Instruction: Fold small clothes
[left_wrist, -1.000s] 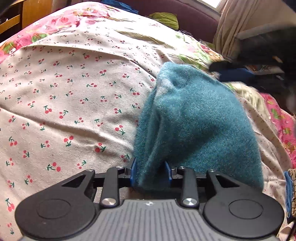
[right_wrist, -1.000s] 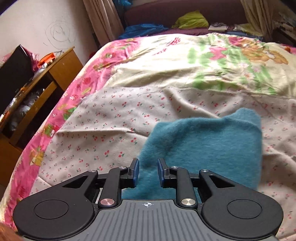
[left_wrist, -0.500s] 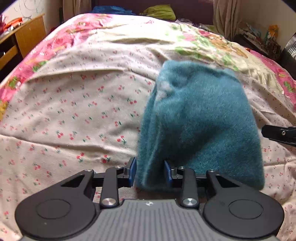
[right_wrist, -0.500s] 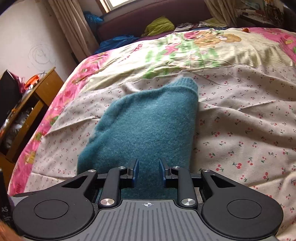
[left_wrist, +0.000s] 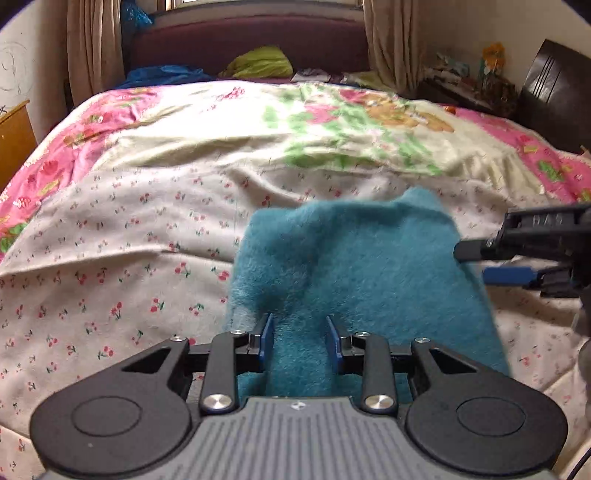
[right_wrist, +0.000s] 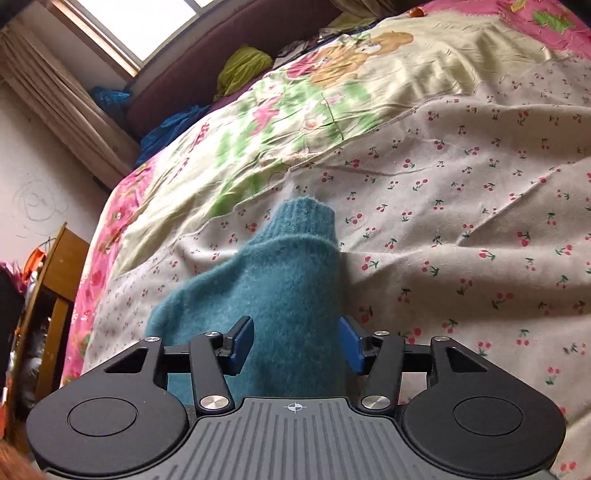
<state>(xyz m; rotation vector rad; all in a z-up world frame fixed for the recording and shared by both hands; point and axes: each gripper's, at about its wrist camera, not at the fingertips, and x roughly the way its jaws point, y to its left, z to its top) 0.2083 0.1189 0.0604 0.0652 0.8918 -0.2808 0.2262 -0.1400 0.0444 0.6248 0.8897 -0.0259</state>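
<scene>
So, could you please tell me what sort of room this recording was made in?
Most likely a home bedroom. A wide bed with a cherry-print sheet and a floral quilt fills the view, a dark padded headboard stands behind it, and curtains hang beside a window.

Near bedding: cherry-print sheet (left_wrist: 110, 280), cream with small red cherries, wrinkled.
Far bedding: floral blanket (left_wrist: 332, 122), pink border, green and cartoon print.
Headboard (left_wrist: 251, 48): dark maroon, far end of bed.
On headboard ledge: lime-green cloth (left_wrist: 258, 64), blue cloth (left_wrist: 166, 74) to its left.
Curtains (left_wrist: 92, 48): beige, either side.
Left: wooden cabinet (right_wrist: 51, 291).
</scene>
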